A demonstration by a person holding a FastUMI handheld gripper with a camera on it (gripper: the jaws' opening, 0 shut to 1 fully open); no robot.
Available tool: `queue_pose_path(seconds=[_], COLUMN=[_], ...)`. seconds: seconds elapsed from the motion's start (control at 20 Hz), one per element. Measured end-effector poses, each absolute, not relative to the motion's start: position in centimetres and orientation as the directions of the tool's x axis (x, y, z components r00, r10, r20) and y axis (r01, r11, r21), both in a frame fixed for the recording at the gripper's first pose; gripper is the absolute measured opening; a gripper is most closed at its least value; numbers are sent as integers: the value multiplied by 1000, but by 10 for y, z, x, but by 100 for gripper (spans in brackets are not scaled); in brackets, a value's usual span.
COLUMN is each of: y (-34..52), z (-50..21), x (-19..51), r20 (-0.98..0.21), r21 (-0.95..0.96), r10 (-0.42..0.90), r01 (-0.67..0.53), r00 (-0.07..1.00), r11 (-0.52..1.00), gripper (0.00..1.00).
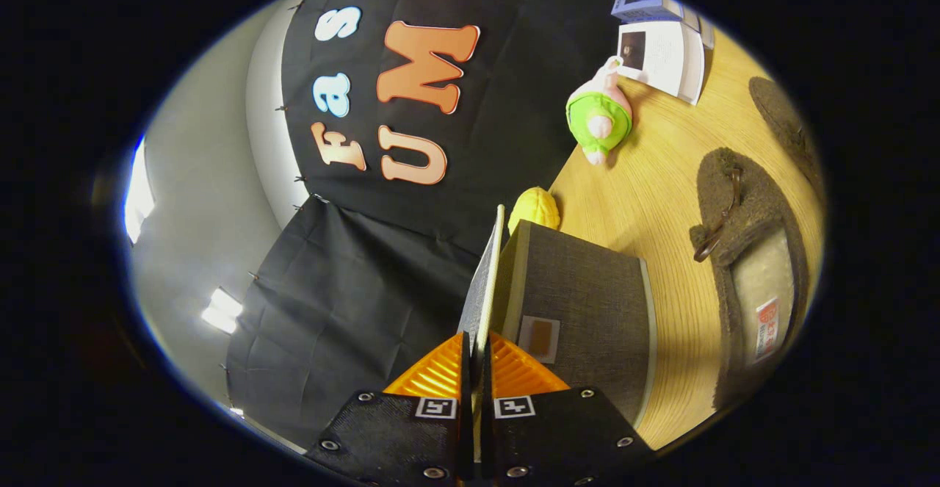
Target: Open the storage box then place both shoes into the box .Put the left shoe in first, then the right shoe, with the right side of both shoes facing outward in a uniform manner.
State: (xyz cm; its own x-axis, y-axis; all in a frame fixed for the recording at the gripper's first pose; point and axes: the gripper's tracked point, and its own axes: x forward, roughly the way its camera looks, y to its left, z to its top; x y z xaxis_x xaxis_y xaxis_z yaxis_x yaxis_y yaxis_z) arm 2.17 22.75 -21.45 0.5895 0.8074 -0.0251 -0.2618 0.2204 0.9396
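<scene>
hand-held gripper point(477, 358): fingers pinch the raised lid point(485, 281) edge | box point(580, 303): grey, just ahead of fingers, on wooden surface point(646, 200) | yellow toy point(534, 209): behind box | green plush point(598, 116): beyond box | brown shoes point(749, 252): beside box, far side from lid

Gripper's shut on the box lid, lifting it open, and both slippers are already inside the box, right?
Not quite. The gripper is shut on the lid of the storage box, but the gripper view shows both slippers on the table beside the box.
</scene>
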Motion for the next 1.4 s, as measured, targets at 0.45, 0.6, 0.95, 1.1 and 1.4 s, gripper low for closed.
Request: queue_pose_path(seconds=[0.45,0.6,0.95,1.1,1.4], y=[254,275,344,374,445], z=[-147,-118,-72,-61,-57], x=[11,8,-3,-3,-12], r20=[-37,-35,-21,-32,-65], r21=[903,882,857,848,802], r10=[803,811,838,845,869], r01=[-324,-364,-422,-433,-493], r00=[595,584,545,534,490], r11=[282,300,296,306,338], gripper=[4,4,4,5,5])
